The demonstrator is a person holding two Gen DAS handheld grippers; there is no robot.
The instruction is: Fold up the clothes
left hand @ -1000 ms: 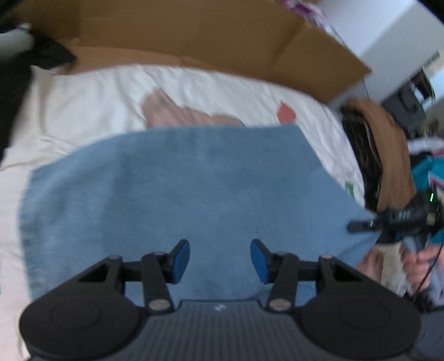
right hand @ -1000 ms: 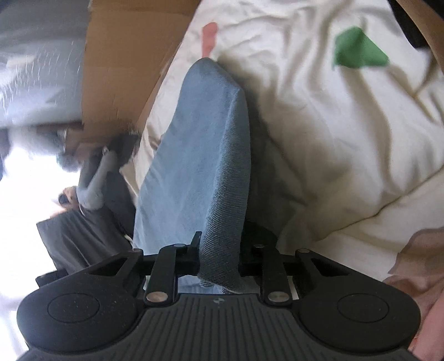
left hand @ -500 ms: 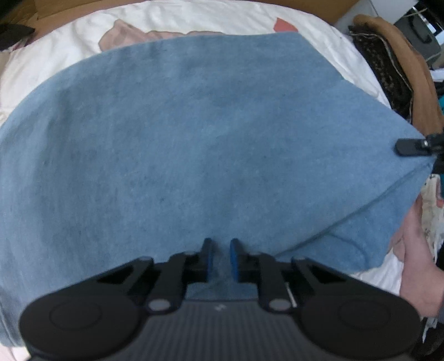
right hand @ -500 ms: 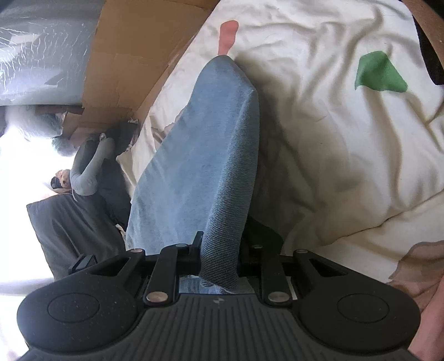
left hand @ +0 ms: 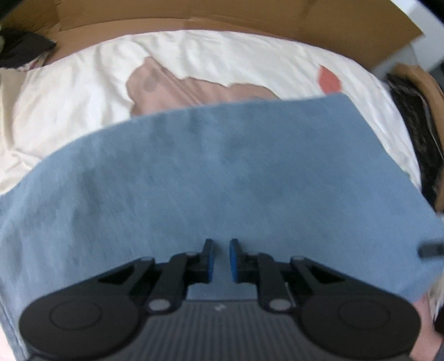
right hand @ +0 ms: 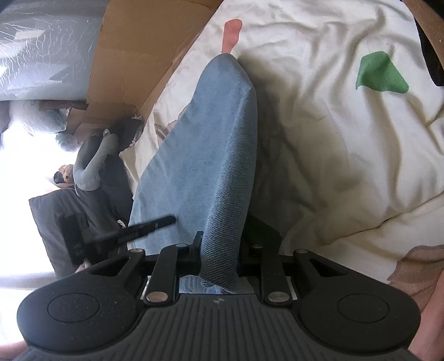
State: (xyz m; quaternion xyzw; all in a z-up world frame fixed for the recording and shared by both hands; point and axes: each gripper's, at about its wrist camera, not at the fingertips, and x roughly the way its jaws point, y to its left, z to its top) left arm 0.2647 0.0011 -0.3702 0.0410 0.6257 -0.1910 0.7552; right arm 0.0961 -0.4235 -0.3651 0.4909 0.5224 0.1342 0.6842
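The blue cloth [right hand: 211, 155] shows a fine twill weave, matt and slightly rough. The cream sheet [right hand: 347, 144] beneath is soft, wrinkled cotton-like fabric with flat printed patches. Cardboard [right hand: 138, 55] along the bed's far edge looks dull and papery. The right gripper [right hand: 219, 261] is matt black plastic, ribbed, with bright metal pins.

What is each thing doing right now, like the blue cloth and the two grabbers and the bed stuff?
blue denim cloth: lifted, draped, one edge clamped.
left hand-held gripper: nearly closed, small gap showing; grip on cloth unclear.
right hand-held gripper: shut on the cloth's edge.
white bedsheet: wrinkled, spread flat.
pink garment: crumpled, lying on the sheet, partly hidden by the cloth.
cardboard: standing behind the bed.
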